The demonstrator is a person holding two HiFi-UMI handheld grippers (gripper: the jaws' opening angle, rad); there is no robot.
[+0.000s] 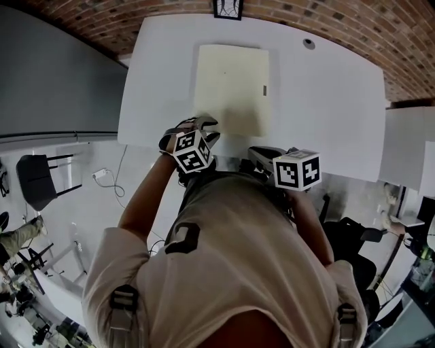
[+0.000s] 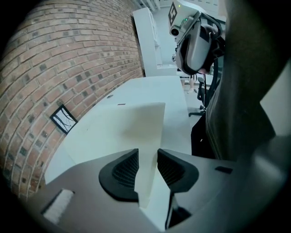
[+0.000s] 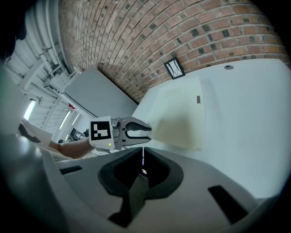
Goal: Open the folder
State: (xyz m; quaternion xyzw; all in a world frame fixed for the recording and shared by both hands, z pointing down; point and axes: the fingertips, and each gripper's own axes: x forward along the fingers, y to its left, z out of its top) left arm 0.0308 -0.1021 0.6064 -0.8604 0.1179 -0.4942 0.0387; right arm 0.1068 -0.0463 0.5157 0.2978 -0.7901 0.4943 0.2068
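Note:
A closed cream folder (image 1: 231,88) lies flat on the white table (image 1: 326,115), with a small dark tab (image 1: 265,90) near its right edge. My left gripper (image 1: 207,127) is at the folder's near left corner, pointing steeply down. In the left gripper view its jaws (image 2: 148,166) stand apart, and the folder's (image 2: 132,125) corner and edge show in the gap; I see no pad pressing on it. The right gripper view shows the left gripper (image 3: 144,129) with its tips at that corner. My right gripper (image 1: 257,153) hangs over the table's near edge, shut (image 3: 142,159) and holding nothing.
A brick wall runs behind the table, with a small framed picture (image 1: 227,8) on it. A round cable hole (image 1: 309,43) sits at the table's far right. Another white table (image 1: 408,146) stands to the right. A dark chair (image 1: 41,178) is on the floor at left.

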